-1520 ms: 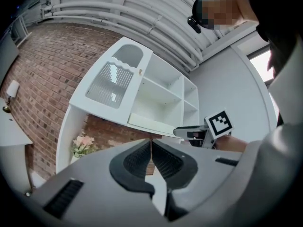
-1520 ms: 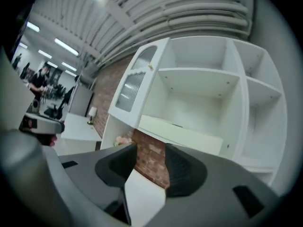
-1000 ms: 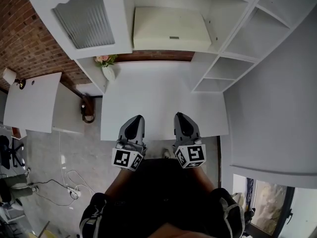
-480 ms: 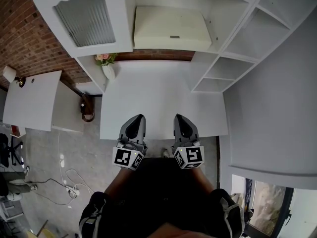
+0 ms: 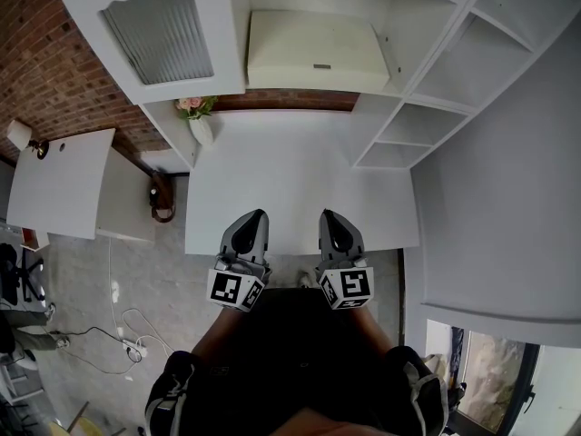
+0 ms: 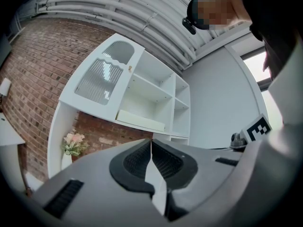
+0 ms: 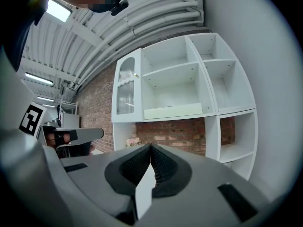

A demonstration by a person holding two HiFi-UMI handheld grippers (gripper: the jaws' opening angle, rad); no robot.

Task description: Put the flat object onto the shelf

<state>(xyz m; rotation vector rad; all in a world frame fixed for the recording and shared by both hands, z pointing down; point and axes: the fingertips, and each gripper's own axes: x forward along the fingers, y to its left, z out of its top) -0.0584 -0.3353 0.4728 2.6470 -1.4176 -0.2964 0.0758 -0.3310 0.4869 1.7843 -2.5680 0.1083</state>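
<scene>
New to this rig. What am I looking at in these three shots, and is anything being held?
There is no robot here. A person carries a two-jaw hand-held gripper in each hand. The head view comes from a camera on the person's head that looks steeply down. It shows the left hand-held gripper and the right hand-held gripper; the marker cubes are part of them. The other two pictures come from cameras that ride on each gripper and look along its jaws. Both pairs of jaws are closed together, with nothing between them. Ahead is a white table. A vase of flowers stands at its far left. The flat cream object lies on a shelf of the white shelf unit.
</scene>
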